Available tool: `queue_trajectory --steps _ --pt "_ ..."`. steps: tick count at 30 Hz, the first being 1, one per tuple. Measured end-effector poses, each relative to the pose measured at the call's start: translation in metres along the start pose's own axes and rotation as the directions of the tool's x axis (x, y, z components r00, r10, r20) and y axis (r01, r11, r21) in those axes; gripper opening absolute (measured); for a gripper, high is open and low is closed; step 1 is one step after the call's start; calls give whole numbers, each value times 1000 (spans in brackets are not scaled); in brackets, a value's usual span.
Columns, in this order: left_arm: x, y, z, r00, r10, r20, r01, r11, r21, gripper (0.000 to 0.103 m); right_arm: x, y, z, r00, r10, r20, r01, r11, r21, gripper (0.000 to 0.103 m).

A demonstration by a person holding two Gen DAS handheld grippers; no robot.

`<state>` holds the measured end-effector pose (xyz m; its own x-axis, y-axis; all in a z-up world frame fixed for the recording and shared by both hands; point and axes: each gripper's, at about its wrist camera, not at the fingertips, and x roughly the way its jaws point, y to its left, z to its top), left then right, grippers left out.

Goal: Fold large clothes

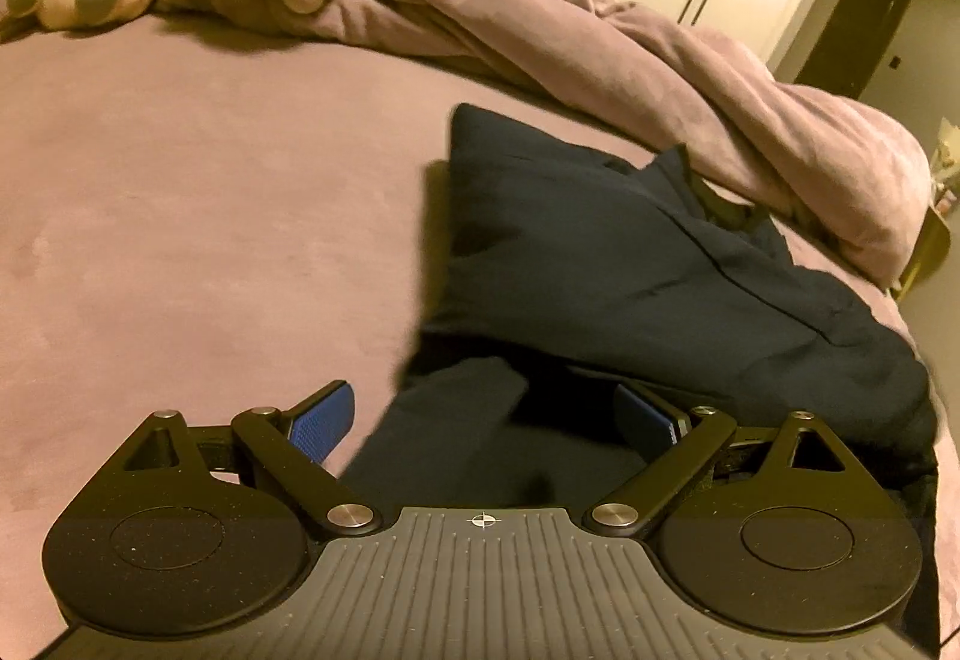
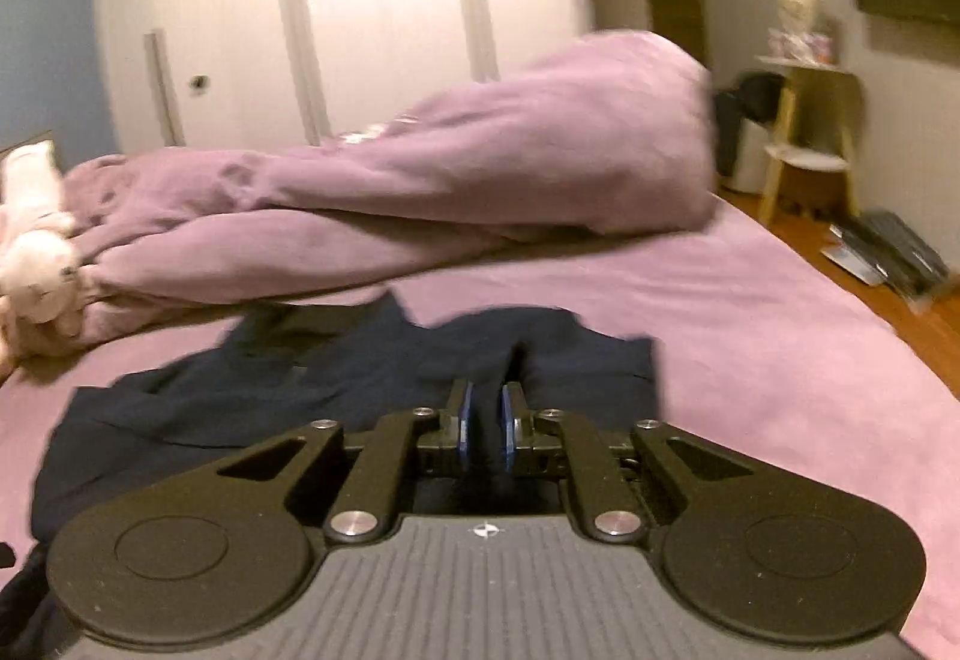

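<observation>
While soft navy garment (image 1: 630, 264) lies rumpled | right gripper (image 2: 486, 420) jaws pinch its fold | left gripper (image 1: 486, 420) jaws apart

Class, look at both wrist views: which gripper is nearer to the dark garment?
Right. The right gripper is pinching a fold of the dark garment; the left gripper is open, with the cloth lying between its spread fingers.

Large dark navy garment (image 1: 630, 264) spread rumpled on the mauve bed sheet (image 1: 180, 216), partly folded over itself, a seam running along its upper layer, one fold raised off the bed, far edge near the bunched duvet (image 2: 480, 150)
</observation>
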<state>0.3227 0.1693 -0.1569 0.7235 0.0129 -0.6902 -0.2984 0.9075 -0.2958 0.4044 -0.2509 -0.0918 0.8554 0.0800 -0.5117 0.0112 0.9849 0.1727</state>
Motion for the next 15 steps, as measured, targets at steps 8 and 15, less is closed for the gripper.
queue_trajectory --steps 8,15 --pt "16 -10 -3 998 46 -44 -44 997 57 97 3 -46 -42 963 236 -127 -176 914 366 57" --pt "18 -9 -5 997 52 -52 -48 997 67 97 46 -41 -61 913 378 -153 -232 791 566 52"
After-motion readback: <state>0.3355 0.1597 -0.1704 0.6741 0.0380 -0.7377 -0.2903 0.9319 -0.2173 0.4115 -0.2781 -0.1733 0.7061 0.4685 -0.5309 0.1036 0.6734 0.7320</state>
